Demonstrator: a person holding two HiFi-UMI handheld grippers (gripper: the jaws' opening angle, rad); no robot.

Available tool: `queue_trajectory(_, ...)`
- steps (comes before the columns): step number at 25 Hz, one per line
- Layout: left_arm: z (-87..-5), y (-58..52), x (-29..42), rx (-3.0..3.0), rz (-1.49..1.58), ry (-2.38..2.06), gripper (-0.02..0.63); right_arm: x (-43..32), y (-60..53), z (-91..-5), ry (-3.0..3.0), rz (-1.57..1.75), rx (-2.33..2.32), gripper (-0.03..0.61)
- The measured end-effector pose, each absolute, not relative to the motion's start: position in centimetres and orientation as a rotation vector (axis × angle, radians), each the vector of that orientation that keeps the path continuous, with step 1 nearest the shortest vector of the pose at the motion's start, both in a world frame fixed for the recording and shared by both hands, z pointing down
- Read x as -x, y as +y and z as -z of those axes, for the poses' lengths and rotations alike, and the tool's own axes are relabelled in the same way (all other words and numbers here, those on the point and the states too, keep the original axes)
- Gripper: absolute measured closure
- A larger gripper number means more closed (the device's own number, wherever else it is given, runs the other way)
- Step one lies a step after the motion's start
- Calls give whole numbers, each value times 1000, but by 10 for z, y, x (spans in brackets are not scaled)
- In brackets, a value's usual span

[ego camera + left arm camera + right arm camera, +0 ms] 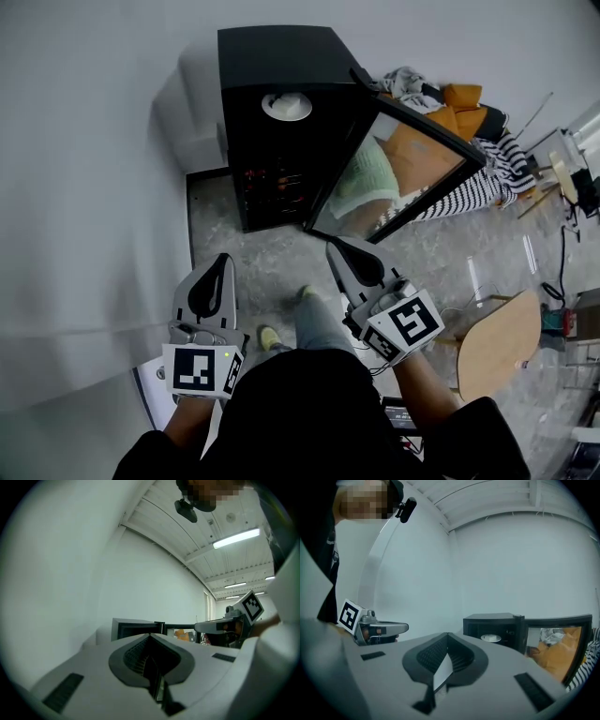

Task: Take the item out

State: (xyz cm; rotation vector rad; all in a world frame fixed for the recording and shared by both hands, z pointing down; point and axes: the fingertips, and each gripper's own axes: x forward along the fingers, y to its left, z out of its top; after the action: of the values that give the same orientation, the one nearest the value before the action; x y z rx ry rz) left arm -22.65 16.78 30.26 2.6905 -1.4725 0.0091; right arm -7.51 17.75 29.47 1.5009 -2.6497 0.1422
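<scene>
Two-handed, stood facing the black cabinet [281, 56], with its glass door [398, 169] swung open on the cabinet's right side. Held the left gripper [224, 261] low in front of the cabinet, well apart from it, tip toward it, jaws pressed together on nothing. Held the right gripper [334, 247] likewise in front of the cabinet, nearer the open door, jaws pressed together too and empty. Held the two apart from each other.

Found the white dish [286, 106] inside the cabinet on the upper level, touched by neither gripper. Saw reddish things [272, 178] lower inside the cabinet, too dim to name.

Noted a heap of orange and striped cloth [464, 112] beyond the door, to the cabinet's right. Noted a wooden seat [502, 342] also to the cabinet's right, on the near side of the door. Stood on mottled grey floor [253, 253] before the cabinet, with a pale wall [84, 187] along the cabinet's left.
</scene>
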Motion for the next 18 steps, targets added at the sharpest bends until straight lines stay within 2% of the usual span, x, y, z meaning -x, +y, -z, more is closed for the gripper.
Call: queue_trajectory(18,-310,112,224,-2682,-54,-1493,606,73,117,-310,-2691,-215,-1472,574)
